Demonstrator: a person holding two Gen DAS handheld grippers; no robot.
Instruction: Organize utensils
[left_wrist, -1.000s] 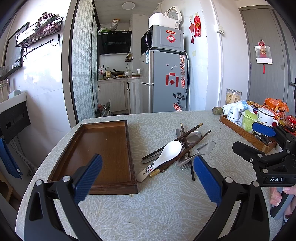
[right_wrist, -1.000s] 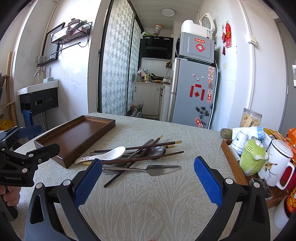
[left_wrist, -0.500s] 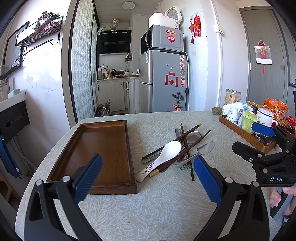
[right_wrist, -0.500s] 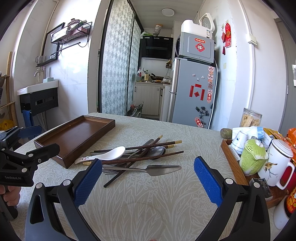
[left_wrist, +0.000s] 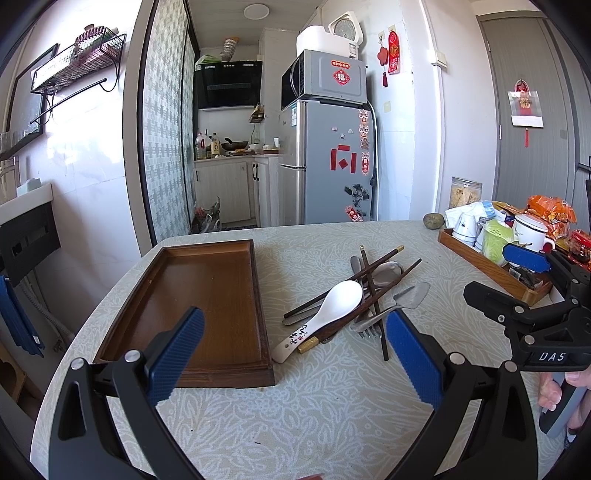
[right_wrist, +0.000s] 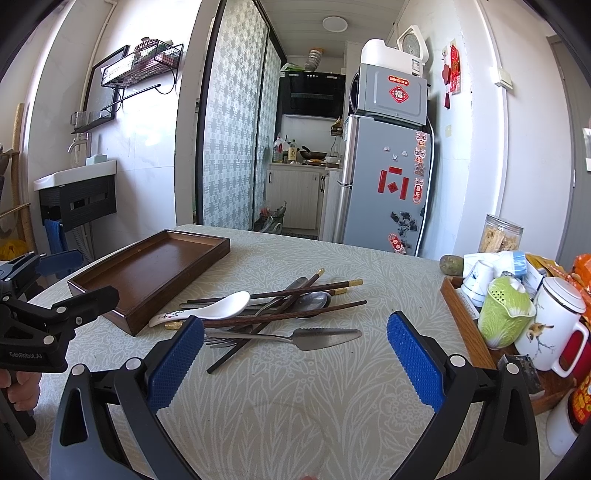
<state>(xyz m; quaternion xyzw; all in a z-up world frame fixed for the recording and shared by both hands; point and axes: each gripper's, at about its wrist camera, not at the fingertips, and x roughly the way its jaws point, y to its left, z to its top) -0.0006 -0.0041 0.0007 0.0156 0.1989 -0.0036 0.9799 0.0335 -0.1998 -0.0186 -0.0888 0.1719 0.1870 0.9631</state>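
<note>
plainly, both the left gripper and right gripper hover with jaws wide and empty, near the tangled utensils on the table; lifting one chopstick would likely drag its neighbours. further left, the wooden tray holds nothing, while the right-hand tray is crowded with cups.

Under the white ceramic spoon, the crossed chopsticks hid most of the metal spoon and the fork handle. Lettering on that spoon's handle was too small to read. Right of the pile, the snack tray ran off the picture's edge, its far items overlapping.
</note>
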